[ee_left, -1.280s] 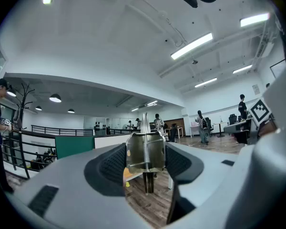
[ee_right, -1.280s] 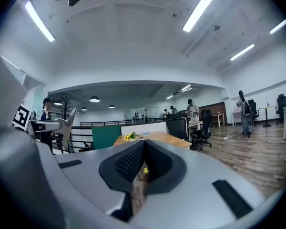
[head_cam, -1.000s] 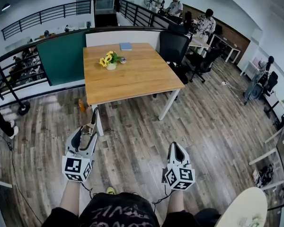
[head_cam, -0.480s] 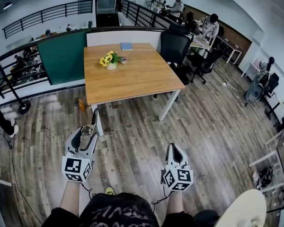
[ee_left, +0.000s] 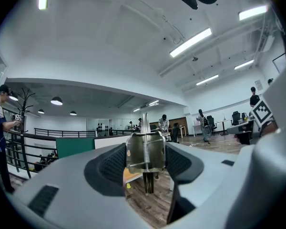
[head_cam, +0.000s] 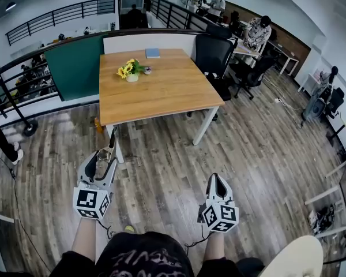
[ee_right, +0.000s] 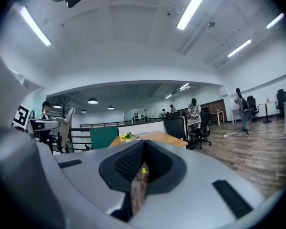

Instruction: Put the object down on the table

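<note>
Jutting metal clip [ee_left: 144, 151] inside left gripper [head_cam: 102, 161]

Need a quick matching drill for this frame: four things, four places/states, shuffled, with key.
1. left gripper
2. right gripper
3. yellow flowers
4. blue book

A. lies at the far edge of the table
B. grips a metal spring clamp
C. nothing between its jaws, above the floor
D. in a white pot on the table's left part

Pairs: 1-B, 2-C, 3-D, 4-A
</note>
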Motion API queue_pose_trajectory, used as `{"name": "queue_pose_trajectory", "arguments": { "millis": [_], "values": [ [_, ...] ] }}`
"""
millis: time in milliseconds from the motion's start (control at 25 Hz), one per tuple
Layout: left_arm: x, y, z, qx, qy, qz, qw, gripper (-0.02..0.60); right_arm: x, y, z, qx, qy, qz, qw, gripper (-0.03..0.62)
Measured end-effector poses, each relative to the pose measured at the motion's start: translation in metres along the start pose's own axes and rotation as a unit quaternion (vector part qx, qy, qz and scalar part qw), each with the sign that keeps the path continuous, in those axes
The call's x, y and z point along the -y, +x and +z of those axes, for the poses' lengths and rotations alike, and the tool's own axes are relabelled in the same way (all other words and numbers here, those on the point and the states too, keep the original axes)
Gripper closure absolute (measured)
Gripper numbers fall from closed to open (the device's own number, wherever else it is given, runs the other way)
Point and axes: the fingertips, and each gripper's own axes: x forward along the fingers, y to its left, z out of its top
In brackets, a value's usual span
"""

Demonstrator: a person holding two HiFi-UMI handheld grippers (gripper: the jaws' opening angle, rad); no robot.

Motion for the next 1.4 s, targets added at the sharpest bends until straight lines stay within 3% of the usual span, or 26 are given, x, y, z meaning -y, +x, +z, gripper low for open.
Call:
{"name": "queue_pose_trajectory", "arguments": {
  "millis": [440,720,1400],
  "values": [
    [0.025,0.054,-0.004,-0.003,0.001,0.000,1.0000,0.333,0.045,0.036,-0.007,-0.008,0.004,-0.002,1.000,0.589],
    [0.021,0.117,-0.015,-0.006,-0.004,-0.013,0.9999,0.333,0.058,0.090,-0.011,-0.017,0.000,-0.006,1.000,0.589],
    [-0.073,0.361,-0.027,-0.033,-0.001,-0.058,0.9978,0.333,0.052,0.338,0.005,-0.032,0.011,-0.032,0.999,0.589]
  ]
}}
